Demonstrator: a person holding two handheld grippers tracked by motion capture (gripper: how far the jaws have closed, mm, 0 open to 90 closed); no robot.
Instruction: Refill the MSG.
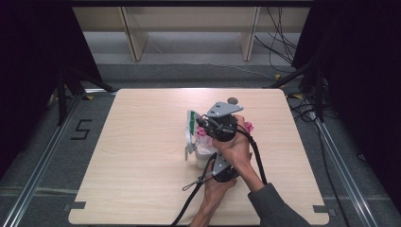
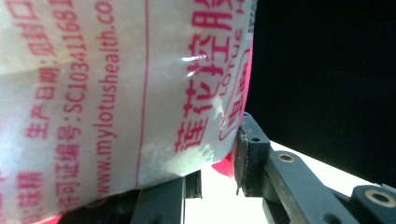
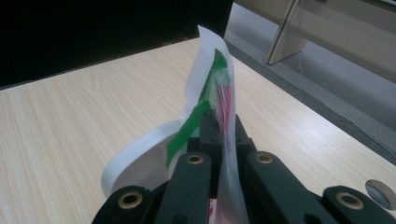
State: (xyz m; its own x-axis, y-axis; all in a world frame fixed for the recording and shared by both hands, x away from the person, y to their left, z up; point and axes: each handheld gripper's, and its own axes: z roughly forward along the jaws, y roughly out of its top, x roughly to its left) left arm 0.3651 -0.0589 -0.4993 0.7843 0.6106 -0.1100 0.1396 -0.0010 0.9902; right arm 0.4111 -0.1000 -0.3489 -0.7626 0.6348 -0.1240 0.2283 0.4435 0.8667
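You are holding the packet (image 1: pixel 197 137) upright above the middle of the table (image 1: pixel 142 156), the left gripper (image 1: pixel 218 166) clamping its lower body and the right gripper (image 1: pixel 215 124) pinching its top edge, probably to tear it open.

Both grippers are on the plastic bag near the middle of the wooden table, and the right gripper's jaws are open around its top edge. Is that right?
Not quite. In the right gripper view the right gripper has its jaws shut on the top edge of the plastic bag, not open around it. The rest holds: the left gripper is also on the bag, near the middle of the wooden table.
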